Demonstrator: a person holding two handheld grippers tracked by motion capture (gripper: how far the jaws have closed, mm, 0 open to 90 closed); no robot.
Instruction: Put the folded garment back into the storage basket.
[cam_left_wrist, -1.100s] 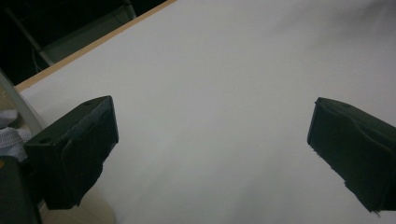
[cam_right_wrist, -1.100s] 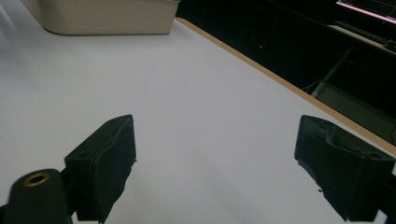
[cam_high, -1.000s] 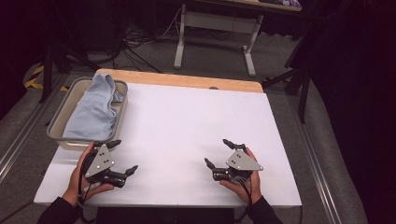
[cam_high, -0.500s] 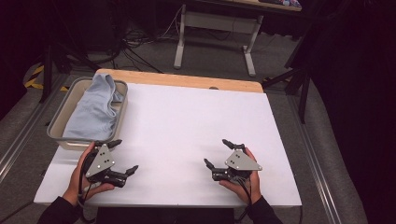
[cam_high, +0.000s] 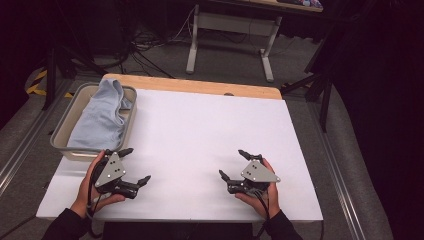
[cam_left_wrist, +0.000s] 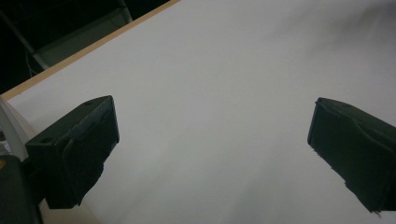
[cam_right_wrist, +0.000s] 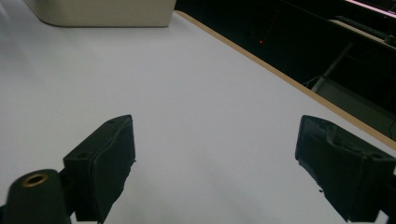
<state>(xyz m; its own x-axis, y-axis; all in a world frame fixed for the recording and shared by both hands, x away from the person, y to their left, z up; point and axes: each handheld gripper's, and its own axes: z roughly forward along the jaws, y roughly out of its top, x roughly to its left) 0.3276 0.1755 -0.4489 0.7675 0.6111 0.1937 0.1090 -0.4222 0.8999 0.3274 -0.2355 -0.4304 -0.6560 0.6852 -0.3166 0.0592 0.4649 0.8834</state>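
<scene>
Crumpled light-blue cloth (cam_high: 102, 120) fills the grey bin (cam_high: 62, 132) at the table's left edge.

a pale blue cloth (cam_high: 102, 120) in a beige-grey bin (cam_high: 64, 146), white table cover (cam_high: 210, 135), black tongs (cam_high: 137, 165).

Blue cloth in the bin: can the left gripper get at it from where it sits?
Probably yes. The left gripper is open beside the bin, nothing lies between, and the blue cloth sits uncovered.

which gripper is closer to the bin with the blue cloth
The left gripper: it sits just below the bin; the right gripper is across the table.
</scene>
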